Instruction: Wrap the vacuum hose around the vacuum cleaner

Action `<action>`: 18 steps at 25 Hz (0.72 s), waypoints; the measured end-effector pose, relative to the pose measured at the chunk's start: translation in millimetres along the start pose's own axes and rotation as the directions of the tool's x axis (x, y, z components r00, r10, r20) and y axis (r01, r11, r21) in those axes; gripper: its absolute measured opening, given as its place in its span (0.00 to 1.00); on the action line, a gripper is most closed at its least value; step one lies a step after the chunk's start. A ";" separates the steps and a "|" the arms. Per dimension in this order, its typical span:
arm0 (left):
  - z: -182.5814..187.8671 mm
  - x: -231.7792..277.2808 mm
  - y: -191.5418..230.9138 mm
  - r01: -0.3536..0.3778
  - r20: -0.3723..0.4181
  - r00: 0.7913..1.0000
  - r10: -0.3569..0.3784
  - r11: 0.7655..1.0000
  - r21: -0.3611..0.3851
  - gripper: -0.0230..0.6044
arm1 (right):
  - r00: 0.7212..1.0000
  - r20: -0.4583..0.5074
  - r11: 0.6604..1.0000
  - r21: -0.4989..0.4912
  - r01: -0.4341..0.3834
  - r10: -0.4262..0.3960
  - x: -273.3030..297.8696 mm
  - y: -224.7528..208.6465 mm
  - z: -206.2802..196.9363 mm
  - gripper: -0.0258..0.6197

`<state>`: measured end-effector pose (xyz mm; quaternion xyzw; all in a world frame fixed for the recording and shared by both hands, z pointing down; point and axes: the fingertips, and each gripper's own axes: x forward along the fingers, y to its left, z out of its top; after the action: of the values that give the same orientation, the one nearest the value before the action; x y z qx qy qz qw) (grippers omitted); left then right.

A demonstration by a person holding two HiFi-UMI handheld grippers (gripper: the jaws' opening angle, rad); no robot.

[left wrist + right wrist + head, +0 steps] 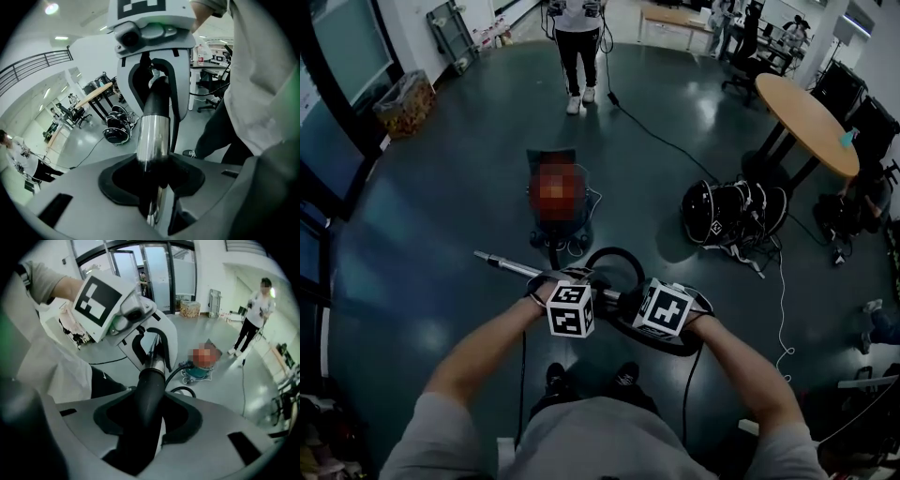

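The vacuum cleaner (pixel 553 234) stands on the dark floor just ahead of me, partly under a mosaic patch. Its black hose (pixel 615 255) loops from it toward my hands and curls under my right wrist. A chrome wand (pixel 508 265) juts out to the left. My left gripper (pixel 559 281) is shut on the chrome wand (pixel 152 133), which runs between its jaws. My right gripper (pixel 634 302) faces it and is shut on the black hose cuff (pixel 149 392) at the wand's end. Each gripper view shows the other: right gripper (pixel 157 91), left gripper (pixel 149 350). The vacuum cleaner (pixel 197 372) sits beyond.
A person (pixel 578 47) stands further back, with a cable (pixel 661 131) trailing across the floor. A round wooden table (pixel 806 112) stands at the right, with a heap of black gear (pixel 731 214) beside it. A bin (pixel 405 103) sits at the far left.
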<state>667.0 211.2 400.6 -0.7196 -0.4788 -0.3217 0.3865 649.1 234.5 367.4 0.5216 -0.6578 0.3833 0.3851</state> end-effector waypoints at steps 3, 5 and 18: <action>13.3 9.3 7.8 -0.022 -0.012 1.000 0.022 0.998 -0.058 0.29 | 0.994 -0.001 0.982 -0.155 0.111 -0.112 -13.2 -16.4 -15.3 0.30; 19.1 13.6 17.8 -0.046 -0.020 0.999 0.045 0.994 -0.096 0.29 | 0.982 0.006 0.956 -0.228 0.183 -0.187 -25.4 -30.2 -24.0 0.30; 0.3 34.0 69.6 -0.214 -0.034 0.975 0.221 0.880 -0.424 0.29 | 0.836 0.336 0.899 0.095 0.427 -0.433 -140.2 -88.6 -66.7 0.30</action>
<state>743.7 209.5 411.6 -0.8380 -0.3164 -0.3674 0.2503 765.5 335.4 276.8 0.7184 -0.5785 0.1937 0.3342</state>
